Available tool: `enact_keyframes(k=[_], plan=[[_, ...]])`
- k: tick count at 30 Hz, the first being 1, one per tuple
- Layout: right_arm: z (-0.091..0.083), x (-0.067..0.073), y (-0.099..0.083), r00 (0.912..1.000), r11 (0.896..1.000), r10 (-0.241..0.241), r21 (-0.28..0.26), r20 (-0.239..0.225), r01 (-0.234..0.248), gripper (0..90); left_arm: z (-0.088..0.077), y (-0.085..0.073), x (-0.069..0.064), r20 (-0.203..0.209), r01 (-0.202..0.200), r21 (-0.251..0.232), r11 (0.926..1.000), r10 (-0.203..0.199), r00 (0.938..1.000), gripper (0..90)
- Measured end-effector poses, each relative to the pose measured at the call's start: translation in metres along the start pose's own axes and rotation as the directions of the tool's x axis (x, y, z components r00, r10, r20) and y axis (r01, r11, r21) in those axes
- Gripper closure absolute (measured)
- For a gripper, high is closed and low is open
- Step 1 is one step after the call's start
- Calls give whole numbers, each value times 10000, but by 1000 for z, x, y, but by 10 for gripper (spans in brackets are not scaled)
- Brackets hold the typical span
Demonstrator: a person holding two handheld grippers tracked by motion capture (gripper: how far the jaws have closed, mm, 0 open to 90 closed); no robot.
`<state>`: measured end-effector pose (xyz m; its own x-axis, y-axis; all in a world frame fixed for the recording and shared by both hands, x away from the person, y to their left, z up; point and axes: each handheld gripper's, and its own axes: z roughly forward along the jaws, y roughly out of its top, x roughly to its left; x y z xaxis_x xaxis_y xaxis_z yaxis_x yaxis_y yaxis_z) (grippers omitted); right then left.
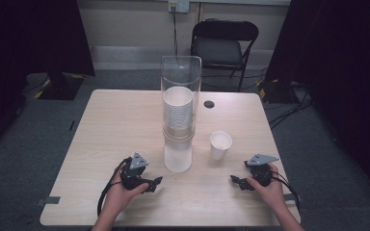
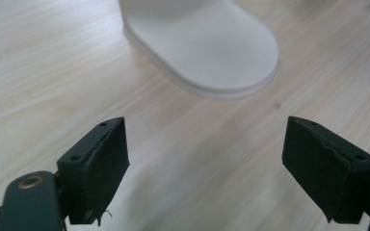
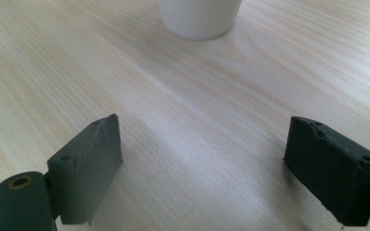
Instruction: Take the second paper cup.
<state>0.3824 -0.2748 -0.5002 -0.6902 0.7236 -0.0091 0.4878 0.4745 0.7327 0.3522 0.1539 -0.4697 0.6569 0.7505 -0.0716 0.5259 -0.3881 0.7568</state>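
Observation:
A tall clear tube (image 1: 180,72) stands at the table's middle on a white base (image 1: 178,156), with a stack of white paper cups (image 1: 178,108) inside it. One single white paper cup (image 1: 220,144) stands upright just right of it. My left gripper (image 1: 155,184) is held low near the front edge, left of the base, pointing right. Its jaws stand apart over bare wood (image 2: 204,163), and the white base (image 2: 207,48) lies ahead. My right gripper (image 1: 234,181) is at the front right, pointing left. It is open and empty (image 3: 202,168), with the bottom of the single cup (image 3: 200,17) beyond it.
A small black round disc (image 1: 208,104) lies on the wooden table (image 1: 115,125) behind the tube. A black folding chair (image 1: 224,45) stands beyond the far edge. Dark curtains hang on both sides, and cables run over the grey floor at the right.

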Motion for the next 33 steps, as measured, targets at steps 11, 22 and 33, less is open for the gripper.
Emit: enact_keyframes(k=[11, 22, 33], plan=[[0, 0, 0, 10000, 10000, 2, 3, 2, -2, 124, 8, 33, -3, 108, -26, -134, 9999, 27, 9999, 162], [0, 0, 0, 10000, 10000, -2, 3, -8, 2, 121, 20, 63, -5, 128, 807, -765, 9938, -800, 9967, 159], [0, -1, 0, 10000, 10000, -31, 8, -49, 31, 120, 30, 78, -8, 55, 912, -1174, 9889, -912, 9958, 176]])
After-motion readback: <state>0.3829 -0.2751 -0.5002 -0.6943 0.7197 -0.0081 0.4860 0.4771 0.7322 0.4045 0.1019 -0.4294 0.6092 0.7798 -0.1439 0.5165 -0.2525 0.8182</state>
